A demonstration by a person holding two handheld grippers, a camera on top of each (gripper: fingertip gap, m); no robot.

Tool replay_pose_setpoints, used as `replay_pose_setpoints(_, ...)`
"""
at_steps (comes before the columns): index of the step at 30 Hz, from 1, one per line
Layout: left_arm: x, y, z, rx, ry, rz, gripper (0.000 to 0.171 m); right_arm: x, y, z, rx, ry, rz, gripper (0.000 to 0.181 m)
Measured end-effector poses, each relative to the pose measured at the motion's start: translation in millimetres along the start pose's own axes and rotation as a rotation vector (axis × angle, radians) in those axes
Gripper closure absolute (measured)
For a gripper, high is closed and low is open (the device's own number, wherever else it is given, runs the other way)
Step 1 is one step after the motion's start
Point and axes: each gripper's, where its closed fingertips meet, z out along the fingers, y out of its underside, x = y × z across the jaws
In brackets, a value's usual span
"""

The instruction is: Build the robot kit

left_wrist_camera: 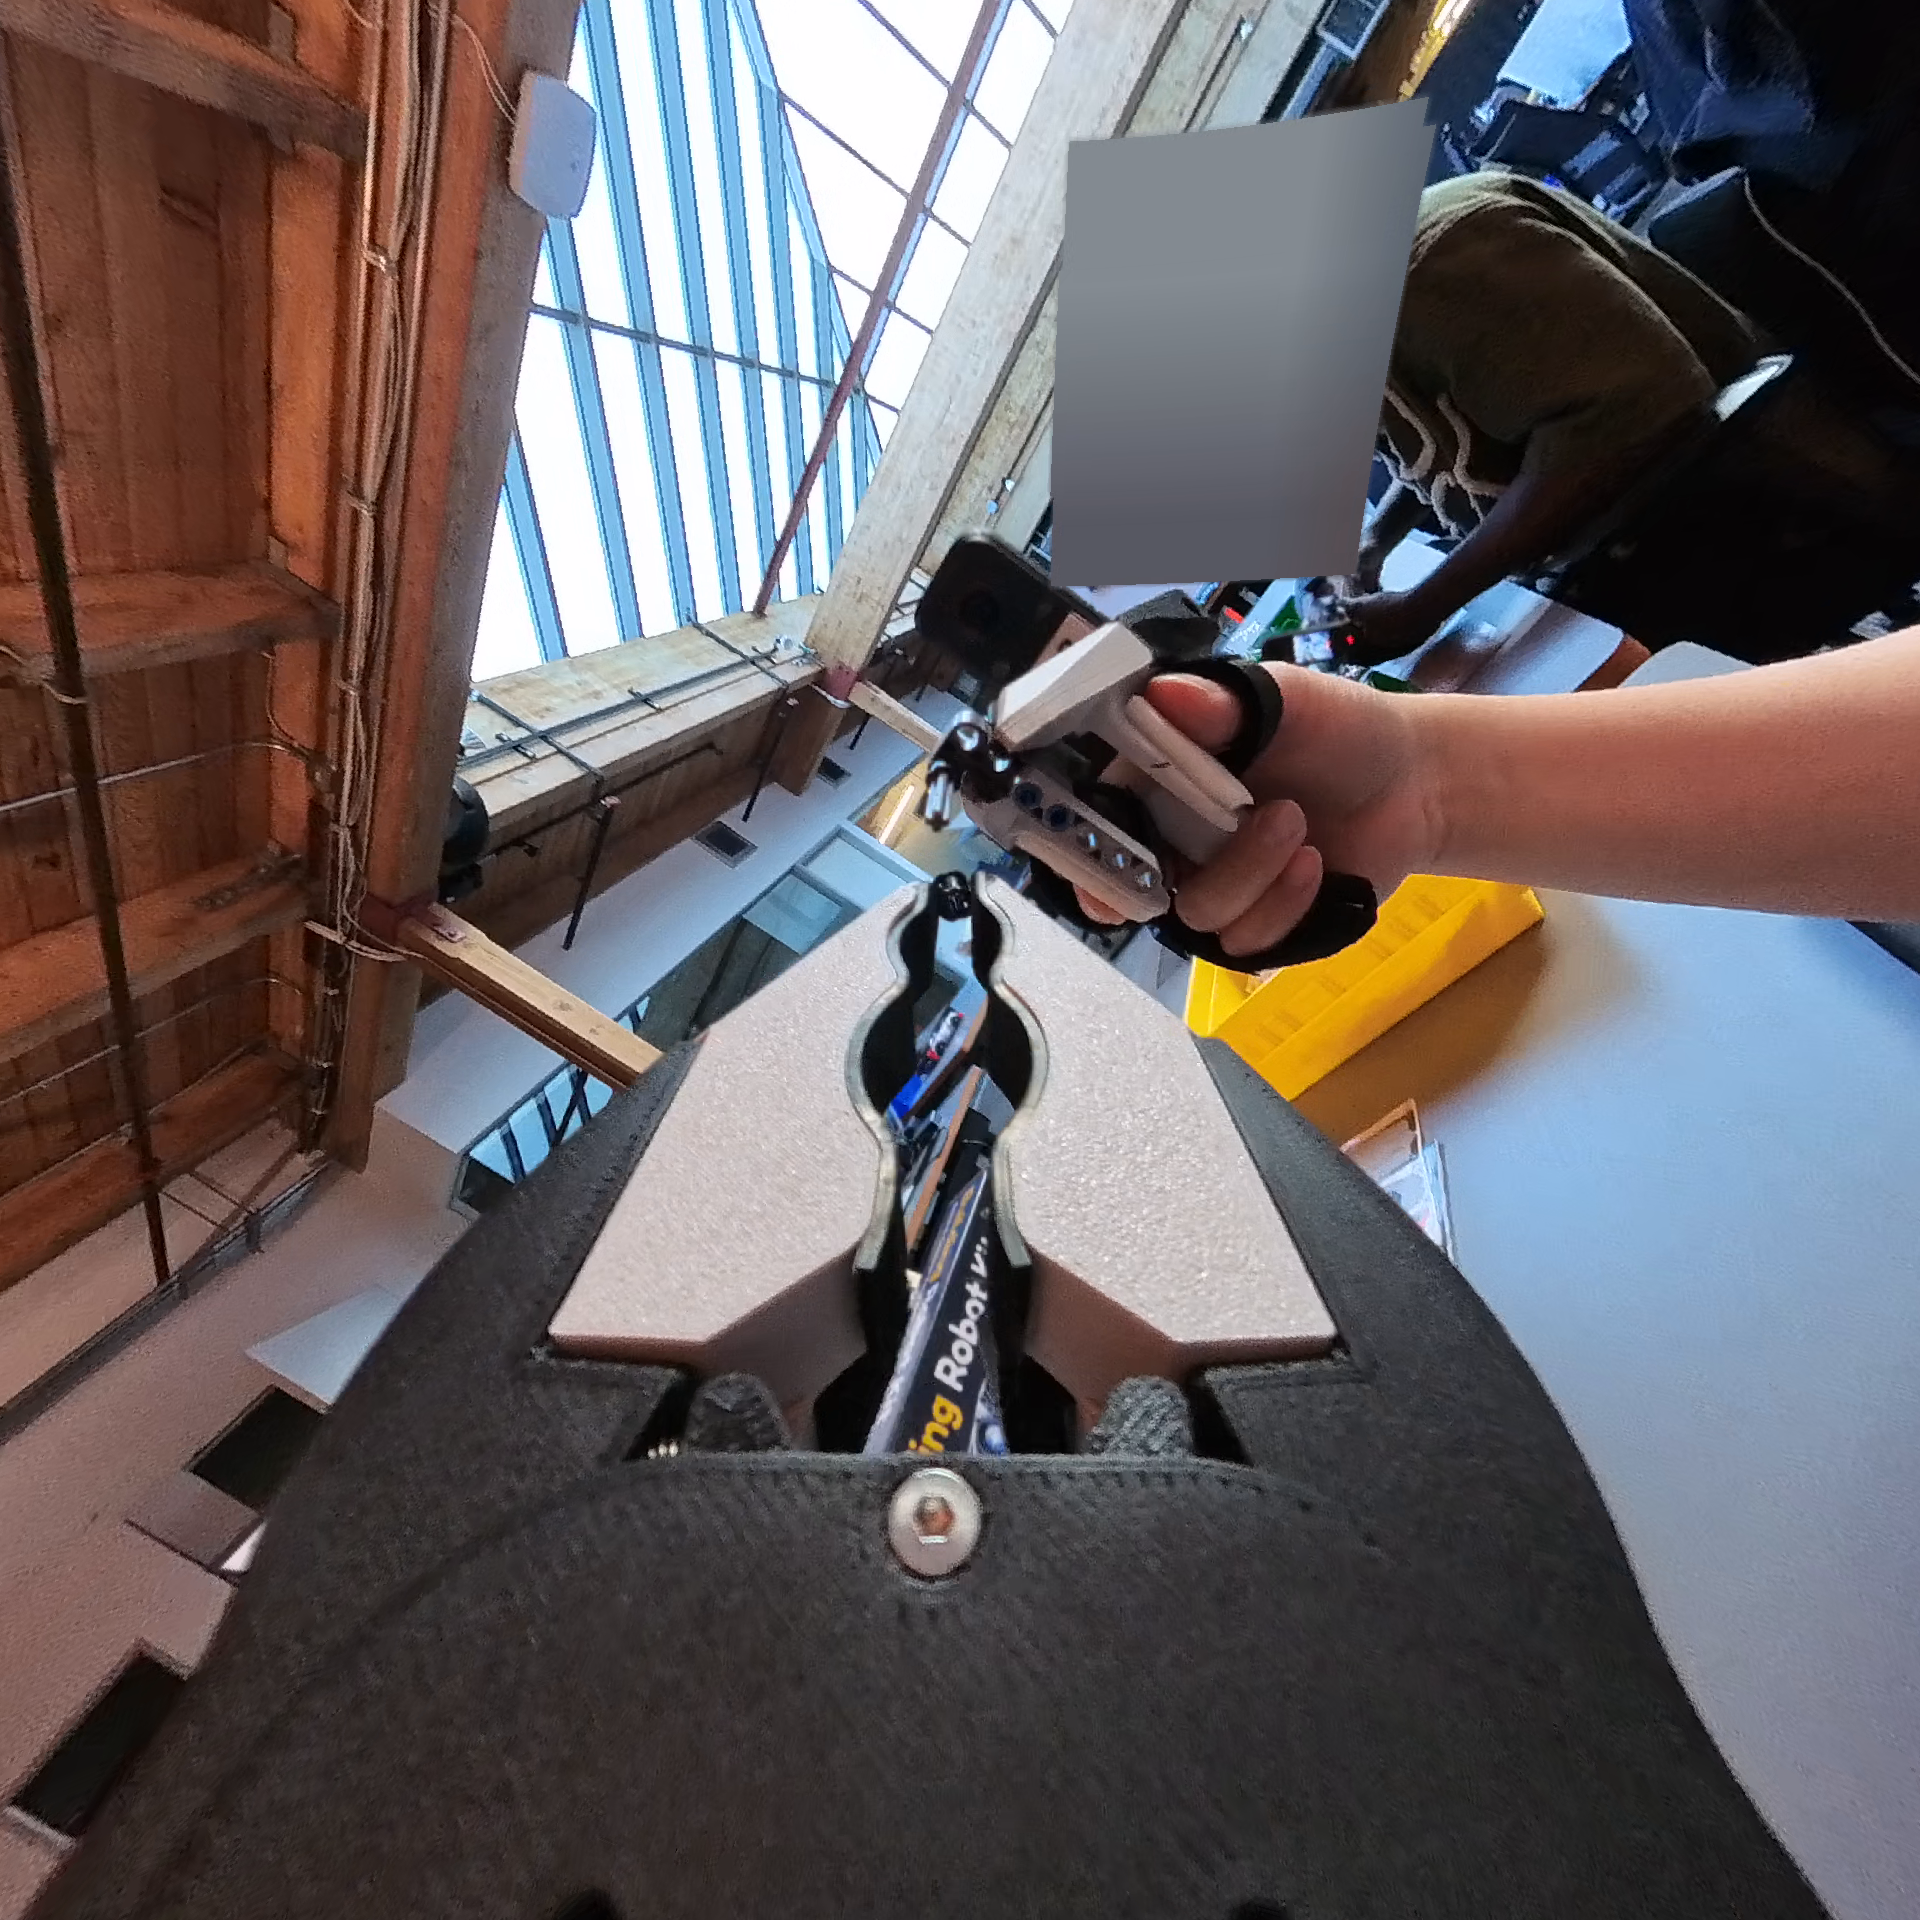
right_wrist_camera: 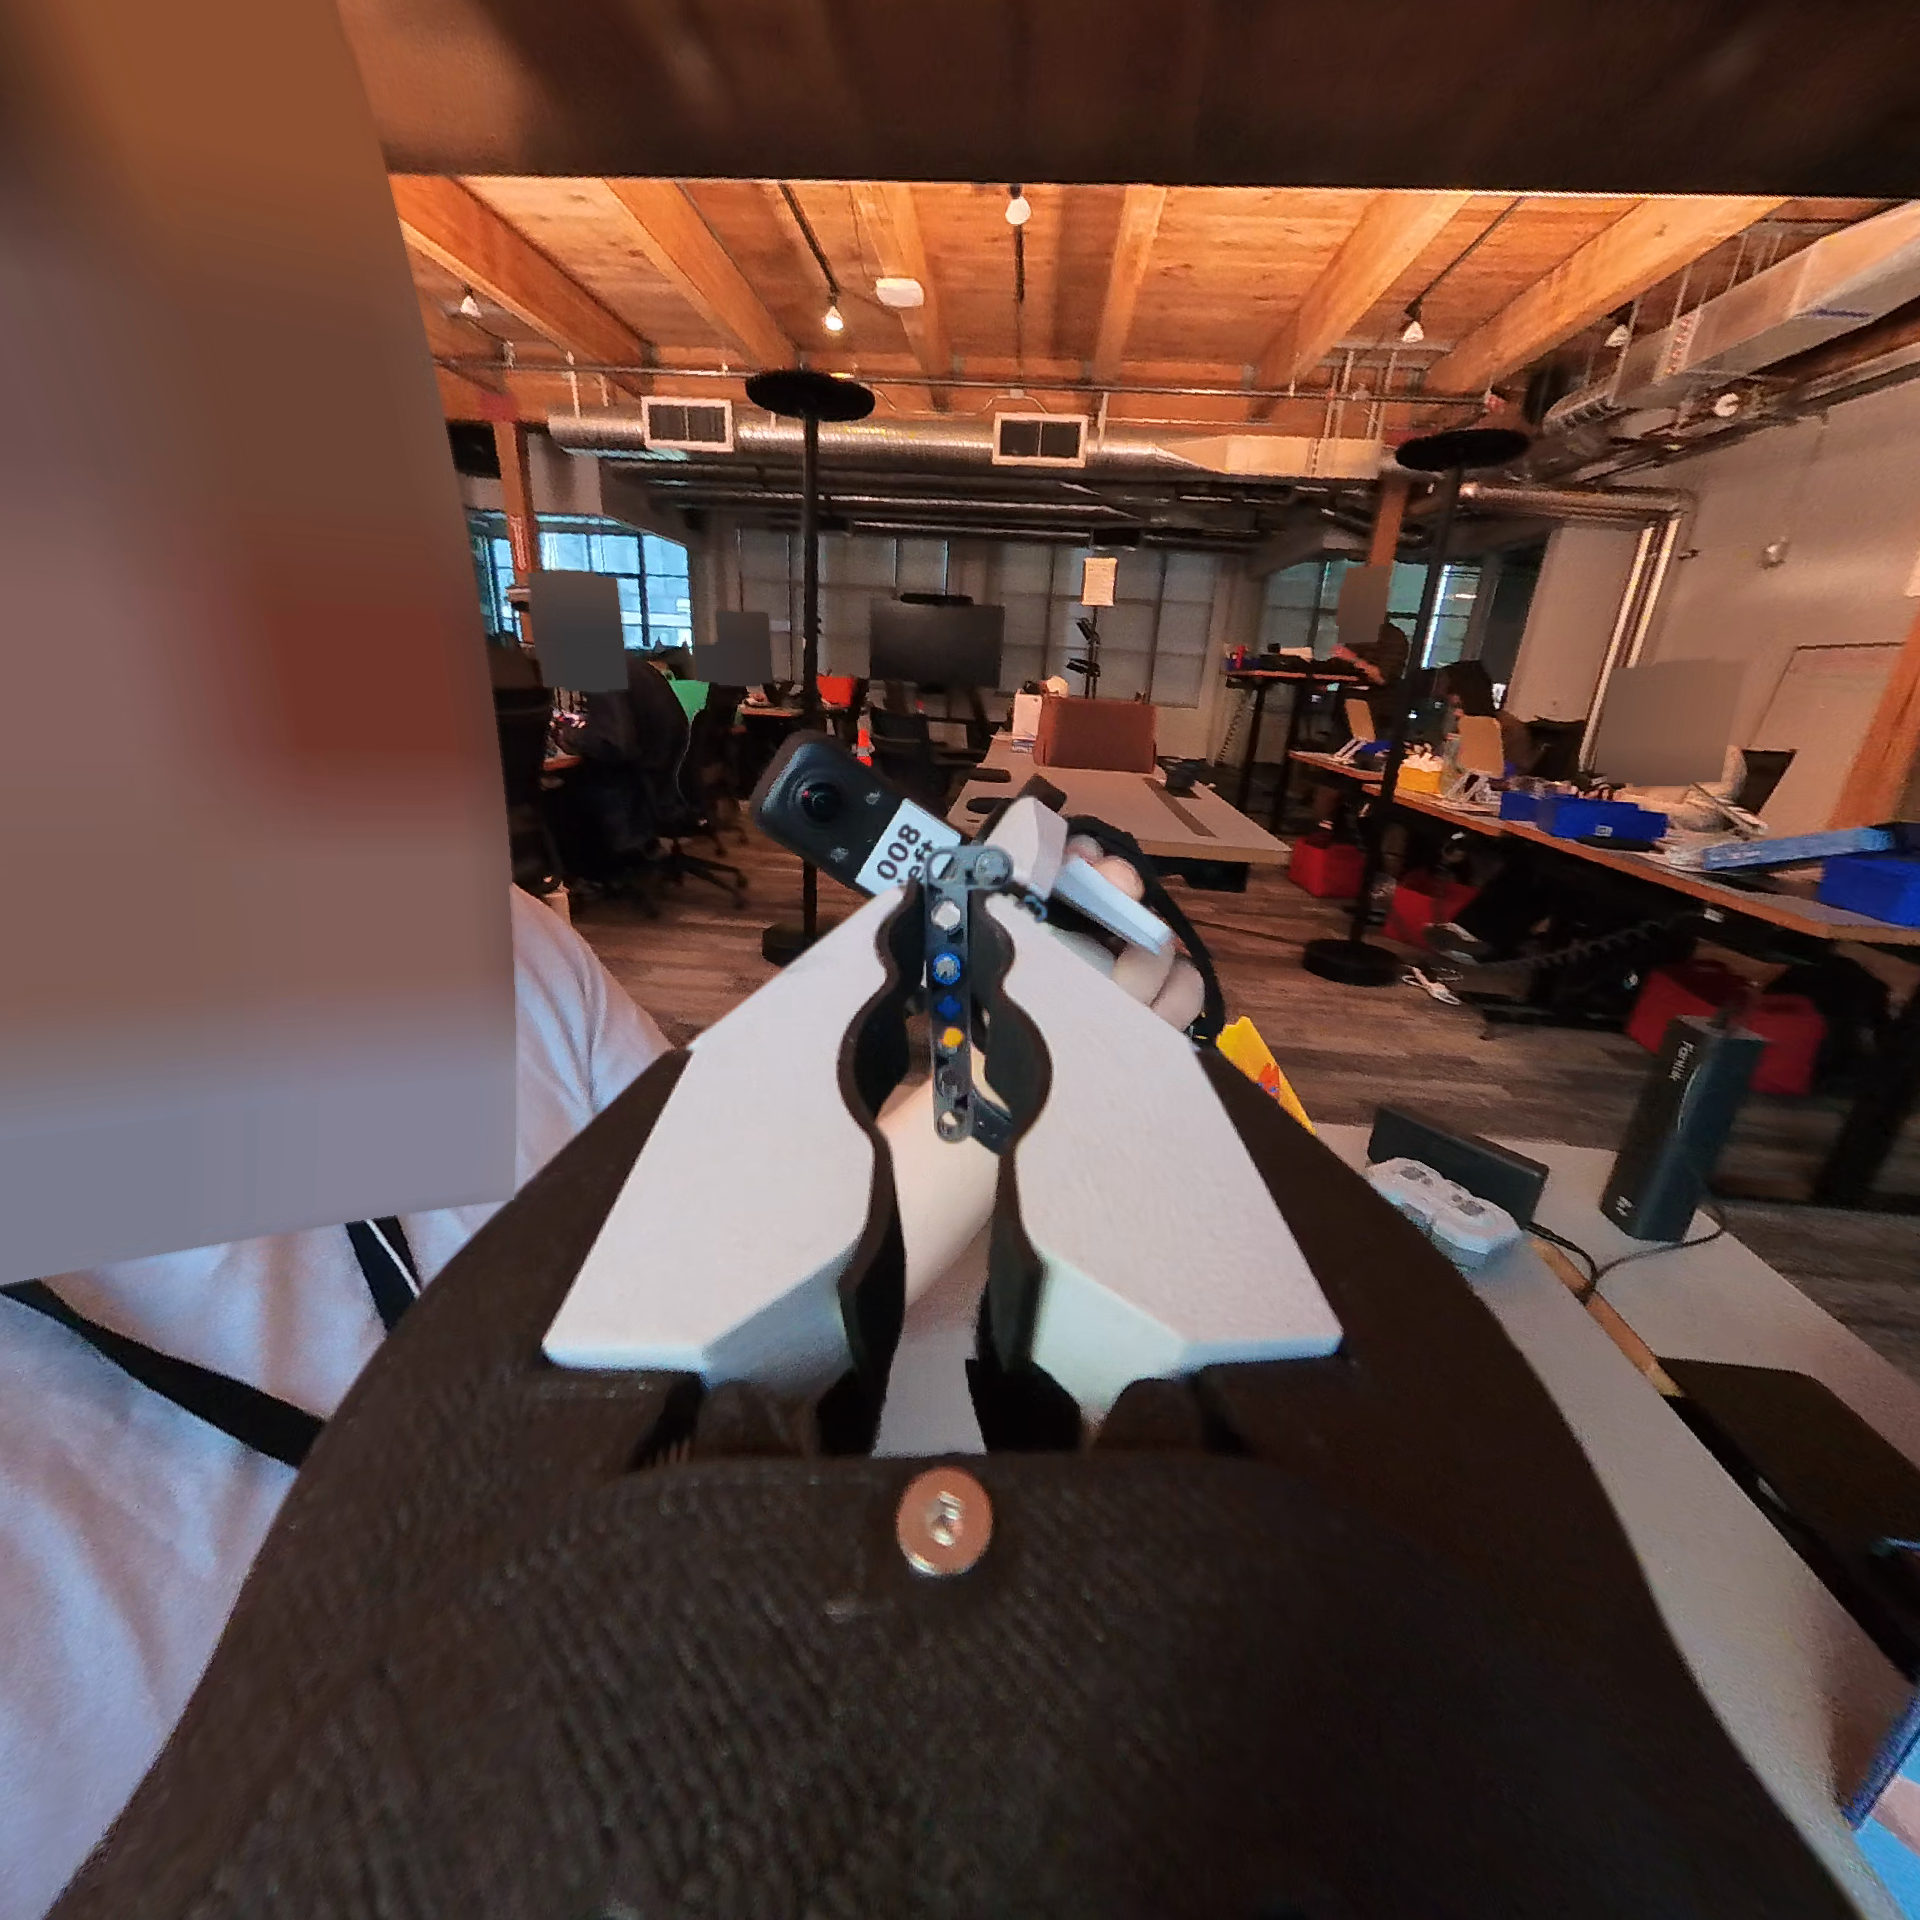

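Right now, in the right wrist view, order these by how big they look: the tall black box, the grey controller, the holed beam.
1. tall black box.
2. grey controller and holed beam: about alike; the beam, pinched by the right gripper, sits far nearer the camera, so unranked.

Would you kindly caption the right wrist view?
Right gripper shut on a grey perforated beam, left gripper beyond.

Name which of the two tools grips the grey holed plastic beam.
The right tool, shut on the grey holed plastic beam studded with blue and yellow pegs; the left tool pinches only a small black pin.
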Motion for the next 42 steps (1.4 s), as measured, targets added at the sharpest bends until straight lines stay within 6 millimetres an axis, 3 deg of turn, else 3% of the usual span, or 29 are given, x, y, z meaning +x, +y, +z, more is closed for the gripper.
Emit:
replay_pose_setpoints(16,-1.2,-7.9,-3.6,0.033,-0.015,0.032,0.168,3.8,3.2,0.7,-0.003,0.002,0.012,0.176)
replay_pose_setpoints(26,5.1,-6.1,-2.9,0.043,0.045,-0.031,0.168,1.0,11.0,-3.8,-0.103,0.029,-0.051,0.175)
replay_pose_setpoints(42,11.3,-17.6,-6.8,0.117,0.104,-0.087,0.168,-9.7,11.9,-0.9,-0.102,-0.057,0.055,0.176)
